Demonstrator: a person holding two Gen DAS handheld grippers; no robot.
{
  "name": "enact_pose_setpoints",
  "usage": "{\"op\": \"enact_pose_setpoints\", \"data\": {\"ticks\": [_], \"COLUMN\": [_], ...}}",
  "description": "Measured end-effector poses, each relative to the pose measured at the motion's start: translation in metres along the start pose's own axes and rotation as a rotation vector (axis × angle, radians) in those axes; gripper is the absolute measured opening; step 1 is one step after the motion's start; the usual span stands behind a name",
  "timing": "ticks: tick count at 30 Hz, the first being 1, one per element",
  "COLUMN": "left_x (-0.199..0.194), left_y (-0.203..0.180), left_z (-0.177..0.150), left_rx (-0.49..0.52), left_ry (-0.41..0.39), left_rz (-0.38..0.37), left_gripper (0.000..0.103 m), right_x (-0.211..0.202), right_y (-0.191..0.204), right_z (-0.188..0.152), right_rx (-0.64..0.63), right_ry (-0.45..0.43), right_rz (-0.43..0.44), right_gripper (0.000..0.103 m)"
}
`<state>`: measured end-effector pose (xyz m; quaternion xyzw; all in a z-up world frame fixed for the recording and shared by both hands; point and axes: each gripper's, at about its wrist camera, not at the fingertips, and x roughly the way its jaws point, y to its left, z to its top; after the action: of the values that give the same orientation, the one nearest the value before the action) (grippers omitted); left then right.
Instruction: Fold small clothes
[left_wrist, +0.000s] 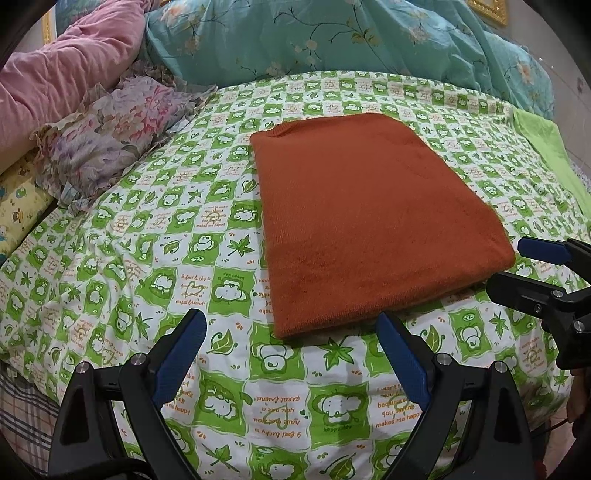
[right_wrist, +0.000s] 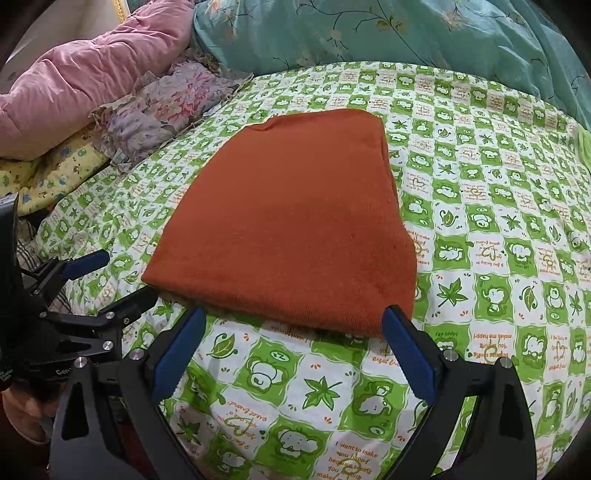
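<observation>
Resting: folded rust-orange garment (left_wrist: 373, 218) lies flat on the bed sheet (left_wrist: 155, 229), a neat rectangle, nothing holding it.
Garment detail: knit texture; a small dip shows at its far edge (could be a neckline, cannot tell); stacked layers visible along the near edge in the right wrist view (right_wrist: 288, 229).
Left claw: (left_wrist: 290, 345) fingers spread wide apart, empty, hovering over the sheet just short of the garment's near edge; blue pads (left_wrist: 183, 354) face inward.
Right claw: (right_wrist: 293, 334) fingers also spread apart, empty; tips sit just at the garment's near edge, the right-hand tip close to its near corner (contact cannot be told).
Cross view: right claw shows at the right edge of the left wrist view (left_wrist: 524, 269), just beside the garment's corner; left claw shows at the left edge of the right wrist view (right_wrist: 110, 277), near the garment's other near corner.
Sheet: green-and-white checks with cartoon animals, leaves and orange lettering.
Far side: teal floral quilt (left_wrist: 332, 37) bunched behind; pink quilted blanket (left_wrist: 70, 70) and a ruffled floral pillow (left_wrist: 122, 129) to the left.
Right margin: light green cloth (left_wrist: 543, 147) on the sheet, well apart from the garment.
</observation>
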<state>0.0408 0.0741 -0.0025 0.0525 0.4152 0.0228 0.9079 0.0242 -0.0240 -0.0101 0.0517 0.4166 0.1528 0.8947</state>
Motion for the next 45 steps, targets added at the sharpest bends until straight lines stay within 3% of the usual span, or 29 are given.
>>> {"op": "enact_pose_setpoints", "data": {"ticks": [27,45], "left_x": [0.007,0.023], "left_y": [0.010,0.023], "left_z": [0.021,0.041], "left_rx": [-0.011,-0.065], "left_ry": [-0.023,0.009], "left_rz": [-0.003,0.027], "left_gripper": [0.094,0.094], "right_x": [-0.001,0.012], "right_y": [-0.007,-0.019], "right_z": [0.017,0.039], "right_rx": [0.003,0.027], "right_ry": [-0.018,-0.039], "right_rz": [0.009,0.038], "right_gripper": [0.096,0.096]}}
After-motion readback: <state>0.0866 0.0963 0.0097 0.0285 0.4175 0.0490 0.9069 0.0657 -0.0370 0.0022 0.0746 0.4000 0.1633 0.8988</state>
